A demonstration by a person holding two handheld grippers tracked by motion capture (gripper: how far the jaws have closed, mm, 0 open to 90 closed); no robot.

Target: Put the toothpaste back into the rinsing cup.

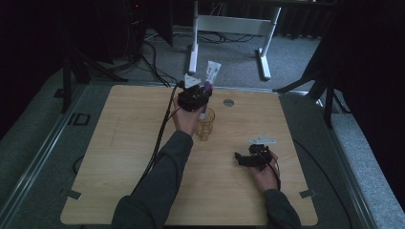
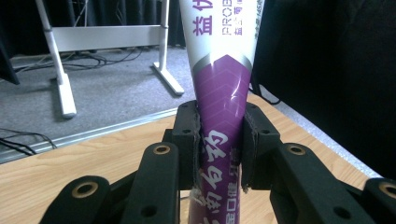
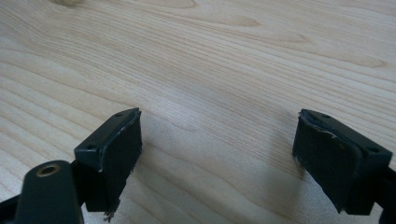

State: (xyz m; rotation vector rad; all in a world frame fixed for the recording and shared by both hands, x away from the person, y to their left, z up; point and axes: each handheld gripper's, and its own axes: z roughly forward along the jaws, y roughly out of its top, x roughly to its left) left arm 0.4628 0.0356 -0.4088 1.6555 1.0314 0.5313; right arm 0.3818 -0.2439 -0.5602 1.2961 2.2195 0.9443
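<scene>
One toothpaste tube (image 2: 223, 116), upright in the clamped left gripper (image 1: 195, 98), stands directly over the glass cup (image 1: 206, 125); right gripper (image 1: 251, 158) gapes wide, empty.

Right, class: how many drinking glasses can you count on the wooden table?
1. A single amber glass stands near the table's middle, just below the left tool, which grips a purple and white tube above it. None seems hidden.

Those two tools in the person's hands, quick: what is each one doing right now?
Left tool: closed on the purple and white tube, held upright over the glass cup.
Right tool: open, holding nothing, low over the wooden table.
</scene>
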